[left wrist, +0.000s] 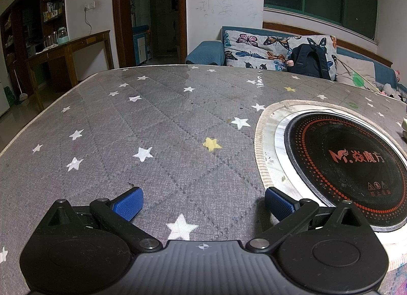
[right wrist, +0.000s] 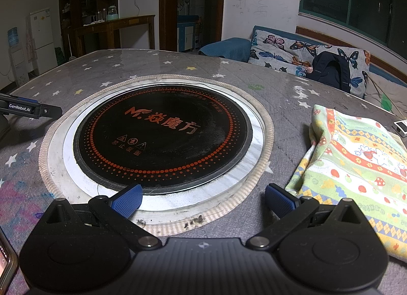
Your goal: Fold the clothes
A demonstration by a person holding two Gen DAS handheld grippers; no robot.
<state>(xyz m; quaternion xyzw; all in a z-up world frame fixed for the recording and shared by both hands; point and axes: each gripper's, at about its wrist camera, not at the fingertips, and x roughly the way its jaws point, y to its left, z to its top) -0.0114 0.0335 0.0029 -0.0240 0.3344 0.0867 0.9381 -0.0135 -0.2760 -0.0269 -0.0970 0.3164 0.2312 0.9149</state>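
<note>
Both grippers, left gripper (left wrist: 202, 202) and right gripper (right wrist: 203, 199), hang fingers spread wide, holding nothing, above the starred grey table cover (left wrist: 157, 122). Its round black cooktop (right wrist: 162, 137) bears orange Chinese lettering. Right of it lies the patterned cloth (right wrist: 356, 165), cut off by the frame edge. "GenRobot.AI" marks the left gripper's side.

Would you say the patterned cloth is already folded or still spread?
Neither neatly: the cloth lies bunched on the table, its left edge rumpled and doubled over.
</note>
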